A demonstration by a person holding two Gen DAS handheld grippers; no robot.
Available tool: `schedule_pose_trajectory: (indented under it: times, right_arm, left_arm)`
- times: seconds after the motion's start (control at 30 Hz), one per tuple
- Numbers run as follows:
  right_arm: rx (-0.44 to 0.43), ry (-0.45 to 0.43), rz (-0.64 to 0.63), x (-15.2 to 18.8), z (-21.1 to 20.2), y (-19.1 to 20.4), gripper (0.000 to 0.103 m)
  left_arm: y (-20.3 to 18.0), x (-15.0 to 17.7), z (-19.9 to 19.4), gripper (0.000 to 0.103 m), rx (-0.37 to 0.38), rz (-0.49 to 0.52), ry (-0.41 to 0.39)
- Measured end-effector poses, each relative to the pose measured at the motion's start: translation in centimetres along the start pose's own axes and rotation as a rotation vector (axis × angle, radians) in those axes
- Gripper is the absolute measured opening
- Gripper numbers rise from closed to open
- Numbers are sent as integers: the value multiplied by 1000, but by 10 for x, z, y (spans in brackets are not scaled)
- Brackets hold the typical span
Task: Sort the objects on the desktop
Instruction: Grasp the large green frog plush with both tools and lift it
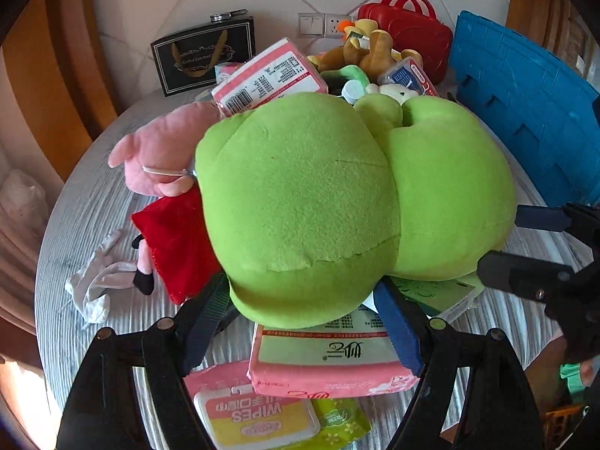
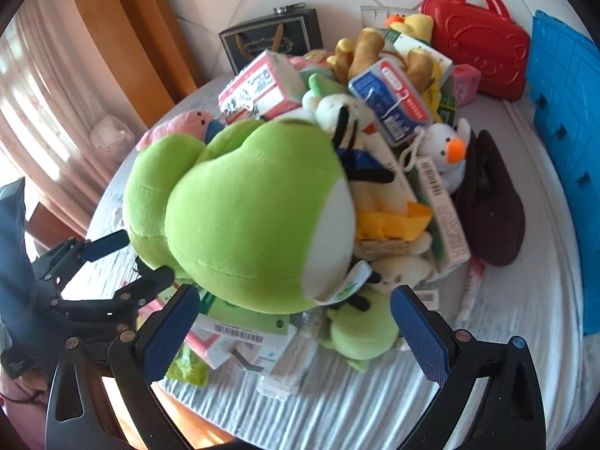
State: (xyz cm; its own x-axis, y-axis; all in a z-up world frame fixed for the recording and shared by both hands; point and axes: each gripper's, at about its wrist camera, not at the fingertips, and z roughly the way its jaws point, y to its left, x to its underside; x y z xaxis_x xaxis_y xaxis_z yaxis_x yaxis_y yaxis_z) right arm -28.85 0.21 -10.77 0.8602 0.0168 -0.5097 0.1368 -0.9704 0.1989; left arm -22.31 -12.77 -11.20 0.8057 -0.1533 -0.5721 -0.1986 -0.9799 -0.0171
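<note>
— Where's the green plush (image 1: 318,202) now?

— On top of the heap, in front of the red case (image 1: 412,26). My left gripper (image 1: 300,322) has its fingers set on either side of the toy's lower edge; whether they pinch it, I cannot tell. My right gripper (image 2: 292,322) is spread wide, beside the toy and apart from it.

— Which step?

— Taking the first toy, I judge. Next I'd want a firm squeeze, then a straight lift clear of the pink packs (image 1: 330,367) beneath, toward the blue crate (image 1: 525,105).
</note>
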Motion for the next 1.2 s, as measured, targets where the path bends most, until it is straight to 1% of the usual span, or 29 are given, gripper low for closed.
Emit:
schedule_pose_trajectory:
  times: [0.1,0.23,0.33,0.47,0.53,0.6,0.63,0.67,0.7,0.8,0.9,1.03,1.2]
  right_arm:
    - [26,11,2,-5,16,5,103]
    - [24,-18,16,-19,23,6,103]
    - [37,-32,13,-27,25,7,103]
    - [43,-29,21,-31,33,9,103]
    - [44,-28,30,-31,36,9,103]
    - [41,-28,35,-32,40,8,103]
    - [43,-30,41,-32,41,8,103]
    - [46,-36,44,-31,40,7,103]
    - [46,-42,46,-30,39,8,99]
    - [55,-59,32,-28,31,12,84]
    - [46,-71,26,-29,23,12,76]
    - [37,-105,8,-30,7,15,75]
    - [25,-173,-16,-35,-21,21,74]
  left_arm:
    - [0,-6,7,80,1,23,-7]
    - [6,-17,11,84,17,30,-33]
    - [9,-24,18,86,43,22,-27]
    - [9,-29,25,89,58,35,-29]
    - [8,-31,30,90,62,35,-21]
    - [7,-30,30,89,65,42,-33]
    - [7,-30,30,88,67,43,-38]
    - [6,-30,28,83,70,46,-42]
    - [5,-29,25,78,68,52,-48]
    - [2,-30,17,71,63,66,-63]
    - [2,-33,9,68,64,65,-78]
    - [0,-36,-11,68,55,70,-129]
    - [-2,-43,-40,68,41,75,-203]
